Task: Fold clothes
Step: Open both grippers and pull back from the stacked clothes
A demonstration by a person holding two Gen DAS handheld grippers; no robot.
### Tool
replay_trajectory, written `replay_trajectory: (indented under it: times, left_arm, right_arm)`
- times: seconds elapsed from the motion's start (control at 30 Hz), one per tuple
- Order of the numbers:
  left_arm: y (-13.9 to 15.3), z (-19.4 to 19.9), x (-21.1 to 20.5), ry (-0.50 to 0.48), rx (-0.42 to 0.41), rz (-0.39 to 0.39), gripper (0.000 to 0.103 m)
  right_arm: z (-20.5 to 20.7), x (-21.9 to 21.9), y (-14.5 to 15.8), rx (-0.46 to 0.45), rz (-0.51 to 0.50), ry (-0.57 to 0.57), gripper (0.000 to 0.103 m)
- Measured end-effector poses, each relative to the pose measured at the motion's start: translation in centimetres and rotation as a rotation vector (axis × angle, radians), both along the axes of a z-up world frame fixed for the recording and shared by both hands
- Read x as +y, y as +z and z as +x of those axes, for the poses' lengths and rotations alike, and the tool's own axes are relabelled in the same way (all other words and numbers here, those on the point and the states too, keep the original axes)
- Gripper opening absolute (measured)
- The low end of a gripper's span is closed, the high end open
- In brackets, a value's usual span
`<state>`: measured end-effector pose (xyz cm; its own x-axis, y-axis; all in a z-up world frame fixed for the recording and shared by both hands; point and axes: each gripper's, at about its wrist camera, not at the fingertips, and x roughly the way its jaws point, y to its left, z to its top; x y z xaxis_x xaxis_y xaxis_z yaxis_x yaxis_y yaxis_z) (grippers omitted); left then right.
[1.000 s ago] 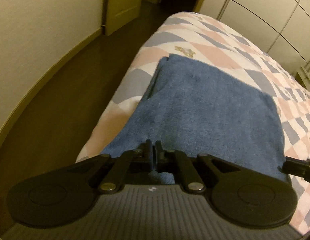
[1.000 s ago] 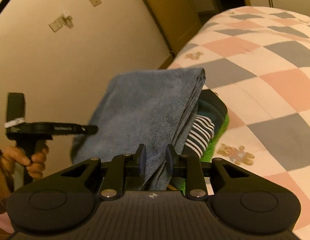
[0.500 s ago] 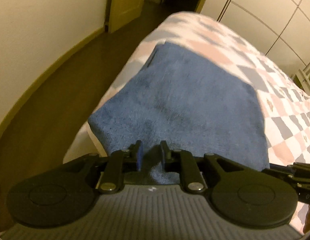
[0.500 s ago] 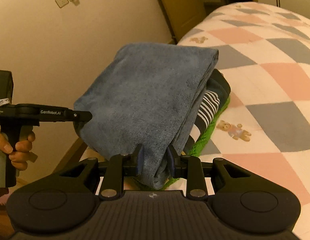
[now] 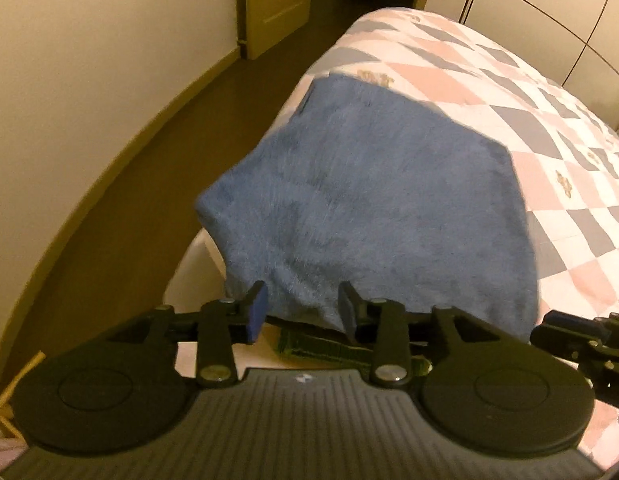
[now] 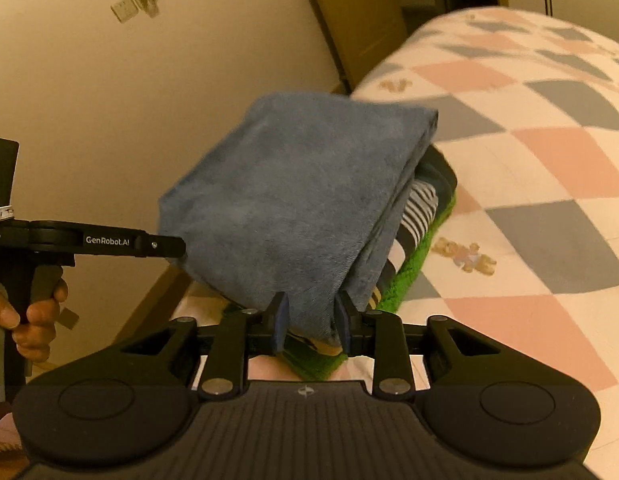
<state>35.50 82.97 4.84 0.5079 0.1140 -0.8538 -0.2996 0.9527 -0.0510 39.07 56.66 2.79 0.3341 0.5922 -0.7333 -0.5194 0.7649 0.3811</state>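
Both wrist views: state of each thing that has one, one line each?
blue garment: folded, on top of the stack, near edge between both grippers' fingers
left gripper: open, fingers apart at the garment's edge
right gripper: open, garment edge in the gap
striped garment: folded, under the blue one
green towel: bottom of the stack
door: open
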Motion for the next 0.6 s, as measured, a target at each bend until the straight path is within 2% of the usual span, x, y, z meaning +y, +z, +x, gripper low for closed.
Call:
replay_trajectory:
  times: [0.03,0.07,0.1,0.13,0.2,0.27,0.4,0.43,0.6]
  left_arm:
    - [0.9,-0.3,-0.4,0.004,-0.009,0.017,0.04]
    - [2.0,-0.7,-0.9,0.007,-0.021,0.034,0.045]
    - [3.0,-1.2,-1.5,0.008,-0.036,0.046,0.047]
    - [4.2,-1.7,-2.1,0.007,-0.052,0.06,0.049]
    - [6.2,-2.6,-3.1,0.003,-0.082,0.088,0.052]
    - [8.0,-3.6,-4.3,0.004,-0.106,0.117,0.058]
    - [10.8,-5.8,-7.1,0.02,-0.139,0.163,0.063]
    - [11.4,-6.4,-7.8,0.029,-0.146,0.172,0.065]
    - [13.4,-9.5,-11.5,0.098,-0.184,0.202,0.079]
  right_arm:
    - [-0.2,-0.4,0.5,-0.003,0.013,-0.012,0.034]
    - [-0.5,-0.8,1.0,-0.006,0.023,-0.024,0.04]
    - [-0.8,-1.2,1.6,-0.01,0.033,-0.035,0.045]
    - [-1.1,-1.6,2.2,-0.013,0.043,-0.046,0.053]
    - [-1.6,-2.5,3.3,-0.019,0.063,-0.068,0.059]
    - [-2.2,-3.2,4.4,-0.026,0.08,-0.076,0.071]
    - [-3.5,-4.8,6.7,-0.045,0.119,-0.074,0.082]
    - [-3.8,-5.2,7.2,-0.053,0.128,-0.07,0.088]
    - [-5.4,-7.5,9.6,-0.096,0.155,-0.025,0.102]
